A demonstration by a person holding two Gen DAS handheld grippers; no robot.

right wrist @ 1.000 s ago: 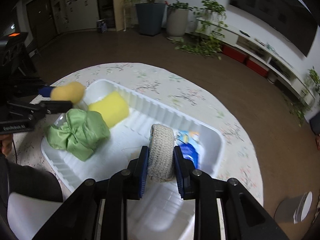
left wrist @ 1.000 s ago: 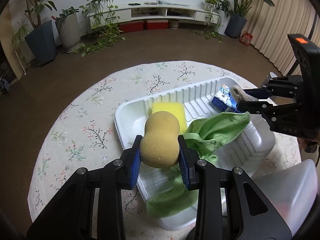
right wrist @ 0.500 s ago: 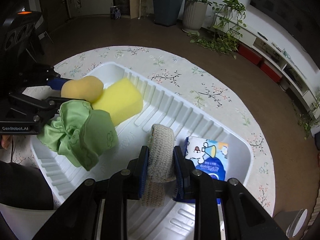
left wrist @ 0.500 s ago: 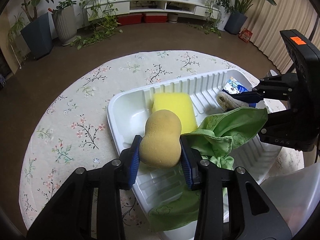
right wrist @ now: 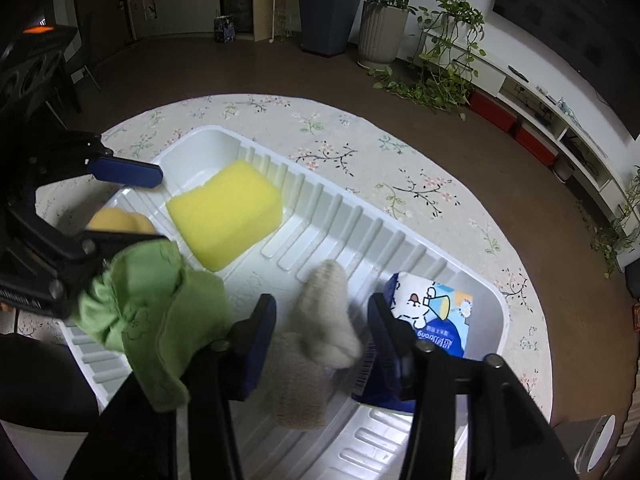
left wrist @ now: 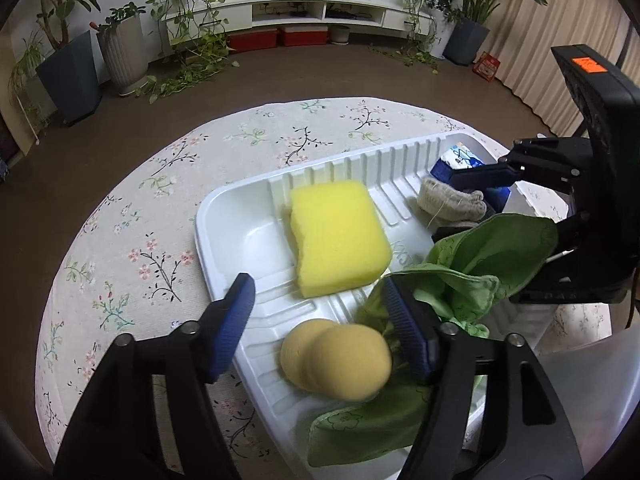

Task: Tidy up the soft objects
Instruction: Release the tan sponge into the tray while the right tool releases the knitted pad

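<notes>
A white ribbed tray on the round table holds the soft things. My left gripper is open; the tan peanut-shaped sponge lies loose in the tray between its fingers. My right gripper is open; the beige knitted sock lies loose between its fingers. A yellow sponge block, a crumpled green cloth and a blue-and-white tissue pack also lie in the tray.
The tray sits on a floral tablecloth. A translucent white container stands at the near right. Potted plants and a low TV shelf stand across the brown floor.
Both grippers have opened. The left let go of the tan sponge, which dropped into the tray. The right let go of the knitted sock, which slumped onto the tray floor.
</notes>
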